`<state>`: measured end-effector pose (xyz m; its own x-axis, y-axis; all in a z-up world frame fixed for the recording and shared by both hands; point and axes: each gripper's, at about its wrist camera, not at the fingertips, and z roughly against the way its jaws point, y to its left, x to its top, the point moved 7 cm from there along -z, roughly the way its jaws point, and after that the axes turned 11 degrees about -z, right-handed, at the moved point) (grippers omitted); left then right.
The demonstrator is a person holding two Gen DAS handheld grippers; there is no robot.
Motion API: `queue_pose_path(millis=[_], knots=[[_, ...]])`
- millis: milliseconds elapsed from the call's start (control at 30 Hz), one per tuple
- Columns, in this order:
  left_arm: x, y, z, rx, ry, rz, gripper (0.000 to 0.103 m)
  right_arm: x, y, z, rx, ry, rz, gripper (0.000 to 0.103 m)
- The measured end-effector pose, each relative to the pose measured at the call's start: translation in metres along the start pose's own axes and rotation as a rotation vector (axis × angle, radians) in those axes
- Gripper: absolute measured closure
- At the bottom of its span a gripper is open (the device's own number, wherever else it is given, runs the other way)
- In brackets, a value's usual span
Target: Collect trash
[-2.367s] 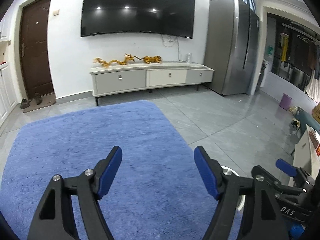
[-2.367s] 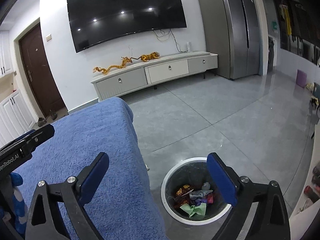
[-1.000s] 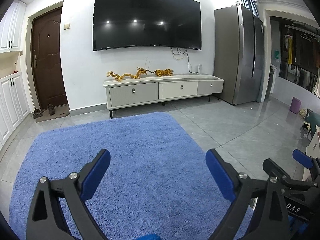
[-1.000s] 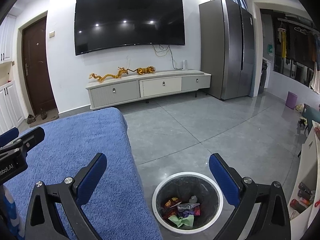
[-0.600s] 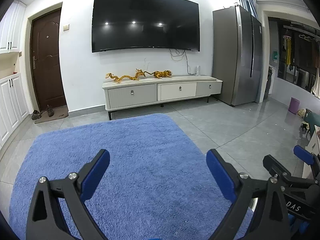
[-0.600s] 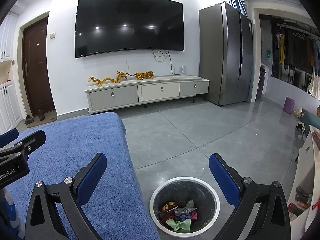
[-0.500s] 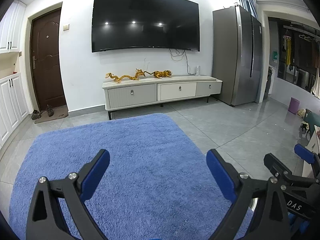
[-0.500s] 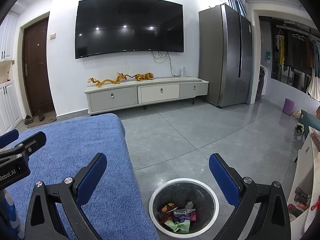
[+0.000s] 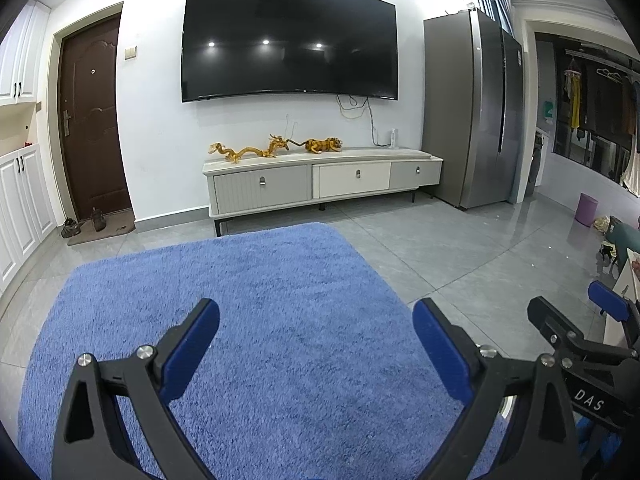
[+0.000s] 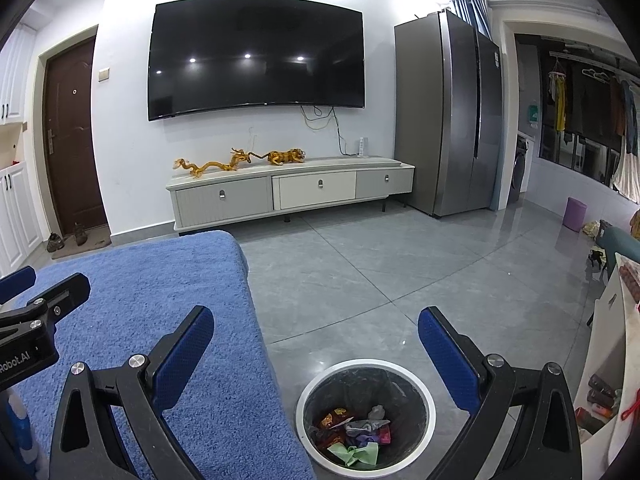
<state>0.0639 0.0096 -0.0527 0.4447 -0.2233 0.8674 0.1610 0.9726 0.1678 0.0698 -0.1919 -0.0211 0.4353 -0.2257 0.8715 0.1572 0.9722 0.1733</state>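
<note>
Both tongs released, nothing gripped: left tongs (image 9: 316, 344) over bare blue rug (image 9: 280, 288). Trash bin (image 10: 366, 366) sits below right tongs (image 10: 316, 344), right side nearer. No loose trash visible.

It was a home living room: a wall-mounted television (image 9: 290, 42), low media cabinet (image 9: 320, 180), refrigerator (image 9: 472, 112) and blue rug (image 9: 280, 320).

The grey tiled floor (image 10: 360, 280) carries a blue shaggy rug (image 9: 280, 320), bare on top, with its right edge just beside a white-rimmed trash bin (image 10: 428, 392). The bin stands on the tiles and holds crumpled wrappers (image 10: 354, 436) in green, red, purple and silver. Against the far wall a low TV cabinet (image 10: 288, 196) stands on dark legs. A doormat (image 9: 100, 232) with shoes lies by the door, and a purple bucket (image 10: 574, 214) stands far right
</note>
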Motion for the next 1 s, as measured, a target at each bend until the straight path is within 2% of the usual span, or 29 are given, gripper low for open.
queue_pose_path(millis=[1000], knots=[[-0.0084,0.0004,-0.0032,-0.017,0.023,-0.004,0.005,-0.0012,0.0006,-0.0022,-0.014,0.003,0.009,0.000]])
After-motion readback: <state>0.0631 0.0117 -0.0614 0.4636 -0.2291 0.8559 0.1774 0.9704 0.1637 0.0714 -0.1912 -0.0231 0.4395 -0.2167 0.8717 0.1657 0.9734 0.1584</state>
